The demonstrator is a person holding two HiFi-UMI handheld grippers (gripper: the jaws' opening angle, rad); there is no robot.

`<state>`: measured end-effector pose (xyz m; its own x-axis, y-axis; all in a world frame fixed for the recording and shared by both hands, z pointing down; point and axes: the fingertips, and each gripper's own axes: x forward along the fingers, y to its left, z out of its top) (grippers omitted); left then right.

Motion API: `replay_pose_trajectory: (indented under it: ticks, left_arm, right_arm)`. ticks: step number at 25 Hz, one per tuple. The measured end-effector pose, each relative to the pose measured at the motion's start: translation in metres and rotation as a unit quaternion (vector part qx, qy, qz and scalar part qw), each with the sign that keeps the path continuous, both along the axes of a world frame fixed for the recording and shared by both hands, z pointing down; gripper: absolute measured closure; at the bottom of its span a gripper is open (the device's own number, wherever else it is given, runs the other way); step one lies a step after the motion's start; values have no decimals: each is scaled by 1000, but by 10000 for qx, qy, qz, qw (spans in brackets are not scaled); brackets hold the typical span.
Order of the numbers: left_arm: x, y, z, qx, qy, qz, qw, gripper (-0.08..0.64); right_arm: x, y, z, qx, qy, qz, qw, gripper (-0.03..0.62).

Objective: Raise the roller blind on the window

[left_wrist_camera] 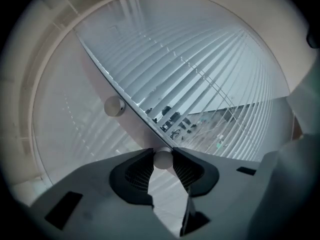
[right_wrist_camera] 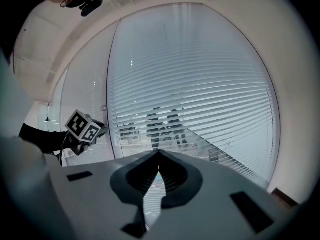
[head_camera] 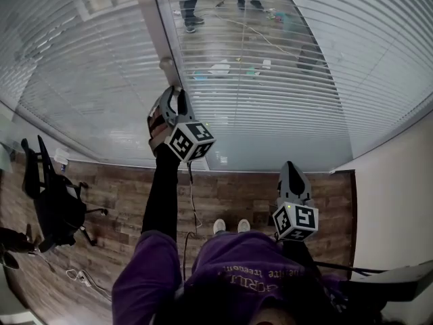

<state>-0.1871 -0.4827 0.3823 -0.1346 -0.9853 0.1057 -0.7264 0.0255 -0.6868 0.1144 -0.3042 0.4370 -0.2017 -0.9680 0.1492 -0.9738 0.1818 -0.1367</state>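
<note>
white bead (left_wrist_camera: 162,159) of blind's pull: pinched in left gripper (head_camera: 173,95) | right gripper (right_wrist_camera: 158,153): pressed together, empty, near right | slatted blind (head_camera: 270,80): lowered over far window | likely best: pull straight and steadily, keep pinch firm

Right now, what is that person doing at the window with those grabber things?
A person in a purple top stands at the window with a gripper in each hand. The left gripper is raised and shut on a small white ball beside the window frame, probably part of the blind's pull. The right gripper is lower, shut on nothing. The slatted blind hangs down over the glass, not yet raised.
</note>
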Motion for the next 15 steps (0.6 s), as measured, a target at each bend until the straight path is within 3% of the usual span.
replay_pose_trajectory:
  ticks: [1,3,5,6,7,8,10,11,12,13,15]
  left_arm:
    - [0,0,0,10,87,24,10000,436]
    - [-2,0,1,-6,961,26,9954,436]
    - [-4,0,-3,-30,2094,10,9778,436]
    - [-5,1,-6,-25,2668,28,9637,436]
    - [-7,2,-9,1,3292,60,9443,436]
    - [-11,3,-13,37,3970,90,9177,434]
    - [-20,3,-15,36,5268,115,8499,434]
    - [-23,2,-15,-23,5734,115,8192,434]
    - [-25,2,-14,-101,6023,107,7981,436]
    - [-26,1,-13,-178,6157,82,7878,434]
    - [-26,2,-11,-293,6194,-39,7845,434]
  right_arm:
    - [0,0,1,-1,-1,1,10000,594]
    - [-1,-1,2,-23,-9,16,10000,594]
    - [-2,-2,1,-45,0,29,10000,594]
    - [-3,-2,-1,-37,4,18,10000,594]
    - [-4,-2,-2,-19,2,1,10000,594]
    - [-4,-3,-1,-3,1,-12,10000,594]
    - [-4,-3,0,-1,8,-12,10000,594]
    - [-4,-3,0,-2,10,-8,10000,594]
    - [-5,-3,-2,-2,12,-6,10000,594]
    - [-6,-4,-3,-3,14,-4,10000,594]
    - [-6,-3,-3,-4,1,-4,10000,594]
